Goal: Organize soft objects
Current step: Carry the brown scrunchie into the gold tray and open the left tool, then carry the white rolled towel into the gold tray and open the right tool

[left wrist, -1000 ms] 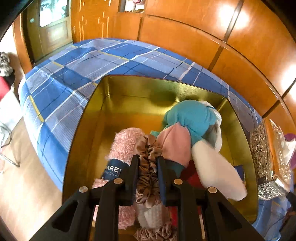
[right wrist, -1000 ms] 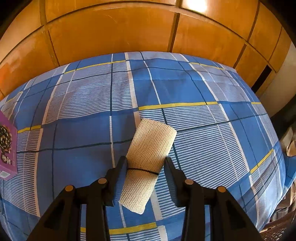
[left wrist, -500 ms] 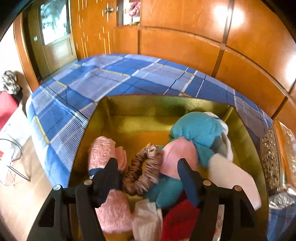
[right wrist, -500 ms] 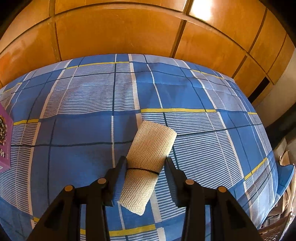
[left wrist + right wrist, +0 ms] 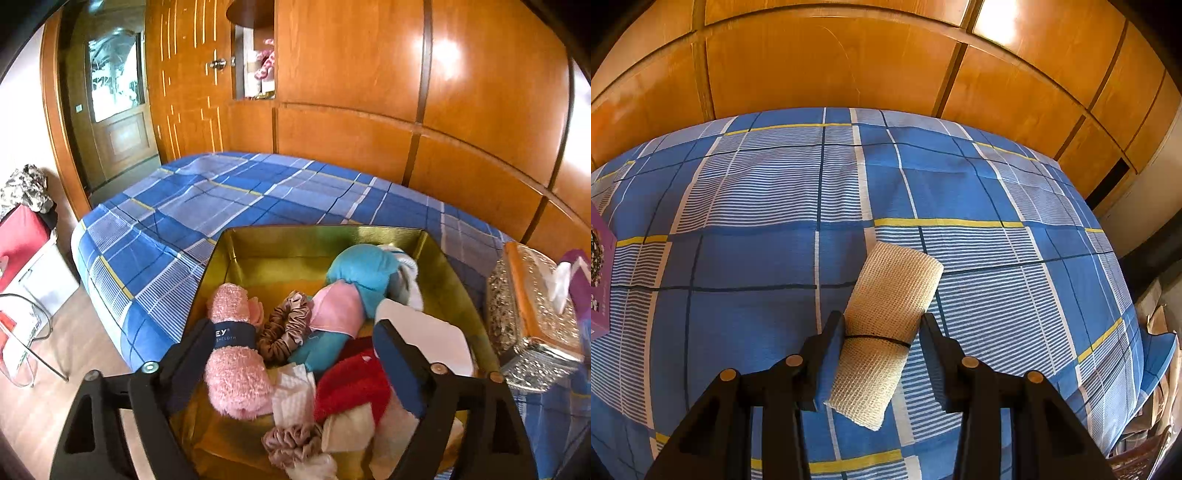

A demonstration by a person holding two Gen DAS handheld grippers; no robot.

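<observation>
A gold tin (image 5: 325, 230) on the blue plaid bed holds several soft things: a brown satin scrunchie (image 5: 284, 332), a rolled pink cloth (image 5: 232, 376), a teal and pink plush (image 5: 365, 269), a red cloth (image 5: 351, 384) and a second scrunchie (image 5: 291, 439). Above them my left gripper (image 5: 290, 328) has its jaws opening wide, and its pads touch nothing. In the right wrist view my right gripper (image 5: 881, 319) is shut on a beige bandage roll (image 5: 894, 291) with a black band, just over the bed sheet (image 5: 775, 192).
An ornate silver tissue box (image 5: 524, 314) stands right of the tin. A purple box (image 5: 598, 280) lies at the bed's left edge. Wood panelling (image 5: 812, 66) backs the bed. The floor, with a red bag (image 5: 22, 232), drops off to the left.
My left gripper let go of the brown scrunchie, spread its fingers wide and rose back from the tin. The scrunchie now lies among the other things. The right gripper keeps its hold on the roll.
</observation>
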